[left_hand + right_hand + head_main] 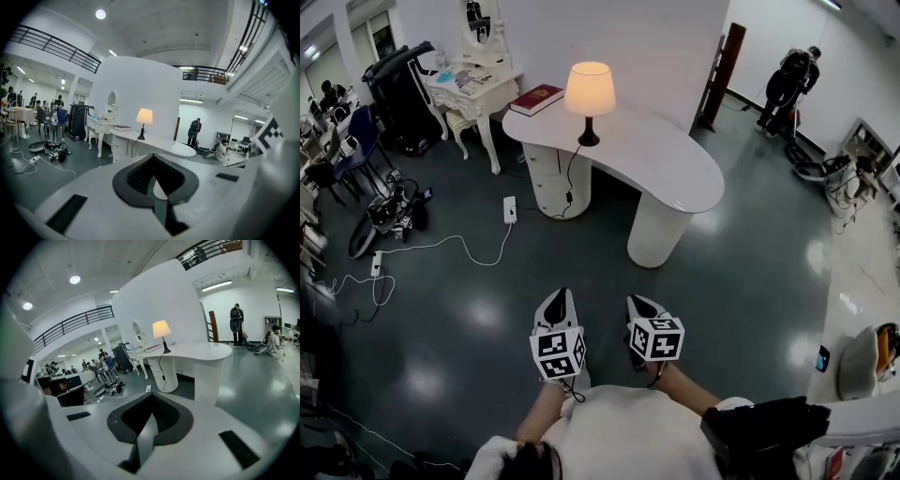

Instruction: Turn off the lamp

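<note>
A lit lamp (589, 94) with a cream shade and a dark base stands on a curved white table (675, 164) across the dark floor, well ahead of me. Its cord drops down the table's left pedestal. My left gripper (557, 305) and right gripper (639, 309) are held side by side low in the head view and point toward the table. Both are shut with nothing between the jaws. The lamp (144, 119) appears small and far off beyond the closed tips in the left gripper view. It is just as distant in the right gripper view, where the lamp (161, 331) glows above the table.
A red book (536, 97) lies on the table left of the lamp. A power strip (510, 208) and white cables lie on the floor at left. A white dressing table (469, 89) stands behind, and a person (789, 84) stands at the back right.
</note>
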### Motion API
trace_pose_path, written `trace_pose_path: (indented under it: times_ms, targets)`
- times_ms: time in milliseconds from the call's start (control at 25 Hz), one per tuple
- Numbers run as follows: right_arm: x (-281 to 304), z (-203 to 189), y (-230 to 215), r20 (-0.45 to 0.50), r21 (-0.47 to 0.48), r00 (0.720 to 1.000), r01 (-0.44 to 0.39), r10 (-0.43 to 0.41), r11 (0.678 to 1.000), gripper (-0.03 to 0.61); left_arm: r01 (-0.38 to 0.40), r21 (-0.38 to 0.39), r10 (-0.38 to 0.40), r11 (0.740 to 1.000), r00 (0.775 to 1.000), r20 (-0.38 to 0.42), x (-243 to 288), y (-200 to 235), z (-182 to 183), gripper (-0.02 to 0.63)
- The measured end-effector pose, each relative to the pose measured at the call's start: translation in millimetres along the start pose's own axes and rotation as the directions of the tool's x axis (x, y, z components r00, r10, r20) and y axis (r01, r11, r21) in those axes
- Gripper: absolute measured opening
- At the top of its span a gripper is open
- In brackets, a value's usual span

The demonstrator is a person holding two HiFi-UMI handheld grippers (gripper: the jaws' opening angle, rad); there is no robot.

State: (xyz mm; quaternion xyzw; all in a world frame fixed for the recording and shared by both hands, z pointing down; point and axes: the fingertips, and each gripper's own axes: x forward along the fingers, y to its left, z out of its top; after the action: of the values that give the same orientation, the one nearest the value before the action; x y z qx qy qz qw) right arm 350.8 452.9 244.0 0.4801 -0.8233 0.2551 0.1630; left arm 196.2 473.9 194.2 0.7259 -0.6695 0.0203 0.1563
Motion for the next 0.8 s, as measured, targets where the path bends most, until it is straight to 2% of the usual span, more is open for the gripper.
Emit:
trace_pose_path:
  times_ms: [520,800]
  targets:
    - [83,59,8,-0.015,-0.053,0.996,0.086,-0.087,0.995,-0.002,0.077,-0.05,-0.077,0.996,0.997,-0.007,97,63,32,0.007]
    - [144,80,31,-0.017,-0.053,0.998,0.067,-0.068,0.996,-0.002,0.112,-0.056,-0.114,0.992,0.993,-0.032,142,94,35,0.008]
